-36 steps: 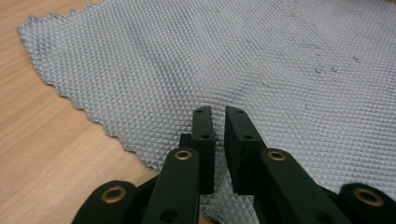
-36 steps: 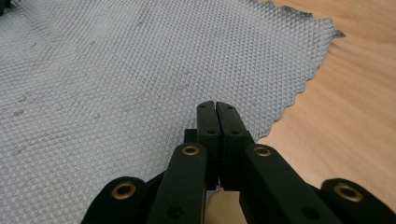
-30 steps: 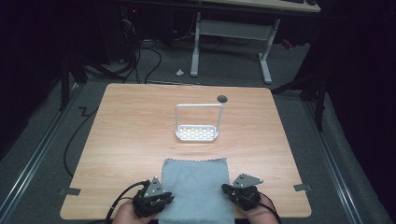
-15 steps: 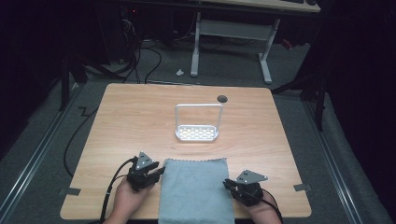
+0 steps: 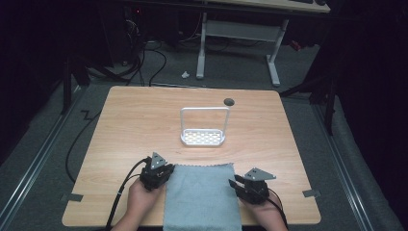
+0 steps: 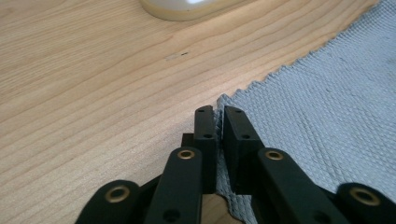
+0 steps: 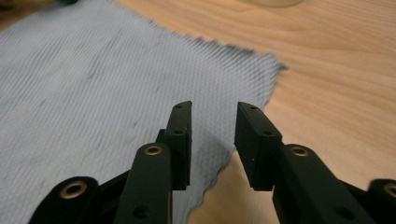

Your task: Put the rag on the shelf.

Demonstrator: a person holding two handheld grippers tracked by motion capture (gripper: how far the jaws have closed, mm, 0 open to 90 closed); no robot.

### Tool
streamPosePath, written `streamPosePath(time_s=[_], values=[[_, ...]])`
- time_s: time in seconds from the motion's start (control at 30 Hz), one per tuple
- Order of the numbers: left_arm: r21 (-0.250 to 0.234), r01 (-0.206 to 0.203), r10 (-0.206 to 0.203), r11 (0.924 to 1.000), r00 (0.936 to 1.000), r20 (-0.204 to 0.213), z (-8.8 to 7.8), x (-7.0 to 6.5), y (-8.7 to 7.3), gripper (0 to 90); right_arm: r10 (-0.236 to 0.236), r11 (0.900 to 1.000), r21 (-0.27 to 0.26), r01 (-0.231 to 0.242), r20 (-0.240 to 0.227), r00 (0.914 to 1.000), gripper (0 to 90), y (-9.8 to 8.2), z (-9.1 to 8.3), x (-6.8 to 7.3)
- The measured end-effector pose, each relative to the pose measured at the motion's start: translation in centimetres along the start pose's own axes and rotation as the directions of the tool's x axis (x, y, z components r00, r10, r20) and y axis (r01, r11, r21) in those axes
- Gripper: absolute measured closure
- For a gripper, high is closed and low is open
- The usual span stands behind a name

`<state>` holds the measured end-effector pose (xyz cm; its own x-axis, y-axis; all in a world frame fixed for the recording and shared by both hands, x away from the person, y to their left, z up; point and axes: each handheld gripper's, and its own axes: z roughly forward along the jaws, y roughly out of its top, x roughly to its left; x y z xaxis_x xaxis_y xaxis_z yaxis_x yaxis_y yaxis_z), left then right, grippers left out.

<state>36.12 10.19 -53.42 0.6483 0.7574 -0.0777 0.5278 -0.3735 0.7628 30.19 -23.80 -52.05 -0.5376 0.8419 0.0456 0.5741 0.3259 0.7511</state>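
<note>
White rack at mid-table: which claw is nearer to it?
Left. The left claw sits at the cloth's far-left corner, closer to the rack; the right claw sits farther back along the cloth's right edge.

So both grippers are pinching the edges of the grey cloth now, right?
Not quite. The left gripper is pinching the grey cloth's edge, its jaws having just been closing. The right gripper is open over its edge, jaws just been opening, as the right gripper view shows.
</note>
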Motion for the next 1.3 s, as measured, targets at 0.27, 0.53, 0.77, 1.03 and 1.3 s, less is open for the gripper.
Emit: streamPosePath(time_s=[0.27,0.53,0.77,1.03,1.3], values=[[-0.001,0.007,-0.007,1.0000,0.9999,0.007,-0.1,0.2,-0.1,86.4,0.048,0.999,0.011,-0.048,0.043,0.9979,57.5,3.4,2.5,-2.1],[0.000,0.025,-0.025,0.9997,0.9994,0.022,-0.1,0.3,-0.1,87.0,0.043,0.998,0.039,-0.046,0.059,0.9973,59.9,3.0,3.8,-2.5],[0.000,0.032,-0.032,0.9995,0.9991,0.028,-0.1,0.4,-0.1,87.0,0.022,0.999,0.040,-0.024,0.036,0.9991,74.6,2.8,4.2,-2.3],[-0.002,0.042,-0.042,0.9991,0.9984,0.037,-0.2,0.6,-0.1,88.2,-0.014,1.000,-0.009,0.015,0.057,0.9983,89.4,2.7,3.4,-1.7],[-0.048,0.040,-0.038,0.9980,0.9977,0.057,-0.8,0.4,-0.2,88.3,-0.025,0.999,-0.037,0.027,0.056,0.9981,89.4,1.9,2.8,-1.2]])
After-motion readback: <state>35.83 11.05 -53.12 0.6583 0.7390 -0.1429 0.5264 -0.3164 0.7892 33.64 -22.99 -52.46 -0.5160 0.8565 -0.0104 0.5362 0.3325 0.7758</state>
